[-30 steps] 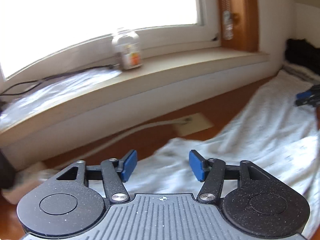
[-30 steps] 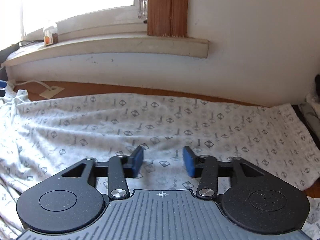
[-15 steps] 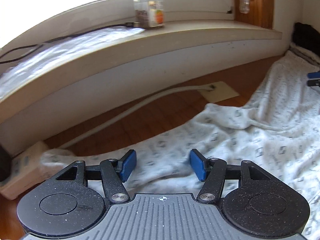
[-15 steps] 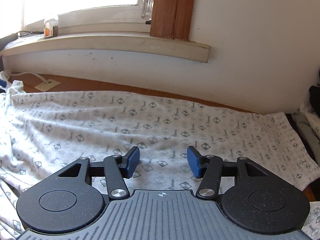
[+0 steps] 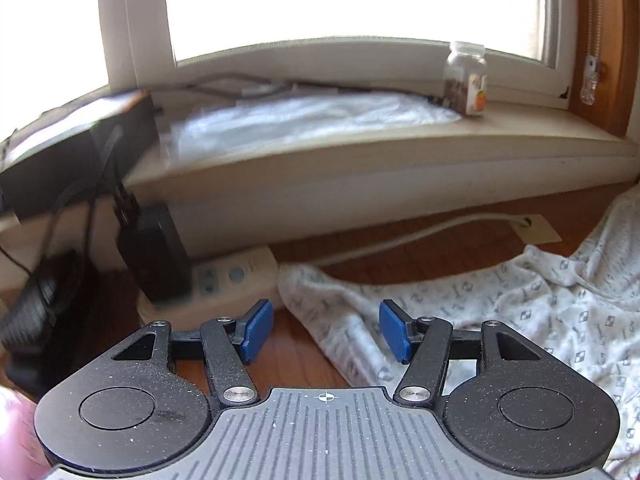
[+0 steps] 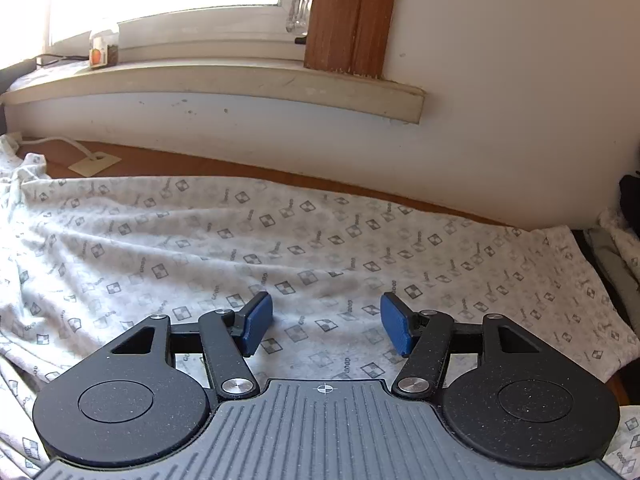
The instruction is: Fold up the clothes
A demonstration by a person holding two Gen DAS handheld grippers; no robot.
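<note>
A white garment [image 6: 280,240] printed with small grey squares lies spread on the wooden table. Its narrow left end [image 5: 344,320] reaches toward a power strip. My left gripper [image 5: 326,334] hovers open over that end, with the cloth's edge below the gap between its blue pads and nothing pinched. My right gripper [image 6: 326,326] hangs over the middle of the garment, its jaws opening, with only flat cloth beneath them and nothing gripped.
A beige power strip [image 5: 224,284] with a black adapter [image 5: 154,256] and cables sits at the left. A windowsill [image 5: 360,152] carries a small jar [image 5: 466,78] and a plastic sheet. A wall [image 6: 500,100] runs behind the table. Dark clothes [image 6: 628,208] lie at the right.
The left gripper has swung left along the garment to its narrow end near the power strip. The right gripper's jaws have widened while it stayed over the cloth.
</note>
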